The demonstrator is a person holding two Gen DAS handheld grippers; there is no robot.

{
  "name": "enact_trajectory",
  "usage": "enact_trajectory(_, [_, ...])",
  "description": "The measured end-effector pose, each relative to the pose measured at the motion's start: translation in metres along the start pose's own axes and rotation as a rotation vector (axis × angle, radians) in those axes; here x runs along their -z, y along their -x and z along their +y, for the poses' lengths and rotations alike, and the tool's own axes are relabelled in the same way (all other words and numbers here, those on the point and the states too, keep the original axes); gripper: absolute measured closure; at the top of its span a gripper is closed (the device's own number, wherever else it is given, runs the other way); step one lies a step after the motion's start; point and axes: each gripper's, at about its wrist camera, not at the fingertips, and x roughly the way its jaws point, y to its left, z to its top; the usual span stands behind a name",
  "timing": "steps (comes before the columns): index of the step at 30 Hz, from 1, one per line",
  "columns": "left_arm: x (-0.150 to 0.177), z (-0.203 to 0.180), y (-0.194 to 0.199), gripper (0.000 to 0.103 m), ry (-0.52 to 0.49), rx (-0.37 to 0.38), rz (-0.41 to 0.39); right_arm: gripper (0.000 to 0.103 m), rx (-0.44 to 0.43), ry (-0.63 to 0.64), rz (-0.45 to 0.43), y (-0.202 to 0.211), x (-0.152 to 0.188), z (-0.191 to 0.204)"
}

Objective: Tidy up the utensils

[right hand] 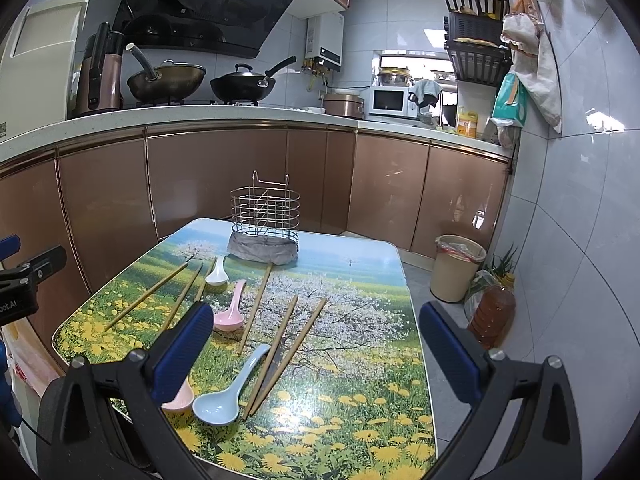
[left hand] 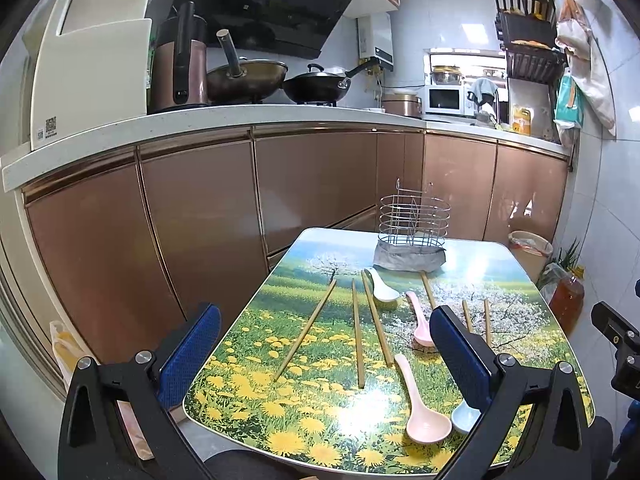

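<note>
Kitchen w/ copper-brown cabinets (right hand: 224, 176) along the back; in front stands a small tabletop (right hand: 360, 280) w/ rounded corners and a glossy print of yellow flowers and a white blossom tree.

Count on it: 6 chopsticks, 4 spoons, 1 wire caddy.
- Chopsticks, thin bamboo-coloured: 3 (left hand: 357, 332) spread apart on the left half, 1 (right hand: 254, 312) lying from the caddy's base toward the middle, 2 (right hand: 288, 354) nearly side by side right of it.
- Spoons, smooth plastic-looking, deep bowls: white (right hand: 216, 274) near the caddy, pink (right hand: 231, 312) mid-tabletop, 2nd pink (left hand: 420, 404) and pale blue (right hand: 228, 390) by the near edge; blue's handle touches the chopstick pair.
- Caddy (right hand: 265, 210): metal rings and uprights, 2 hooks on top, standing upright at the far edge on a grey crumpled base (right hand: 262, 250).

Room: right half of the tabletop is bare; right of it floor, a beige bin (right hand: 456, 266) and an oil bottle (right hand: 491, 312) by the tiled wall.

Left gripper (left hand: 326, 344) over the near left corner, fingers (left hand: 192, 354) wide apart, holding nothing. Right gripper (right hand: 316, 338) over the near edge, blue ribbed fingers (right hand: 448, 354) also spread, nothing between.
</note>
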Motion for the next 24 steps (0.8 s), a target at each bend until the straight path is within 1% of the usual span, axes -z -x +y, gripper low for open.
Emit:
enact_trajectory(7, [-0.003, 0.004, -0.006, 0.000, 0.015, 0.003, 0.006, 0.000, 0.000, 0.009, -0.001, -0.005, -0.004, 0.002])
enact_trajectory(13, [-0.004, 0.005, -0.011, 0.000, 0.050, 0.013, -0.001, 0.000, -0.002, 0.015, -0.003, -0.008, -0.007, 0.002])
enact_trajectory(24, [-0.008, 0.007, -0.026, 0.000, 0.045, -0.014, 0.007, 0.000, -0.004, 0.017, 0.008, -0.022, -0.010, 0.001])
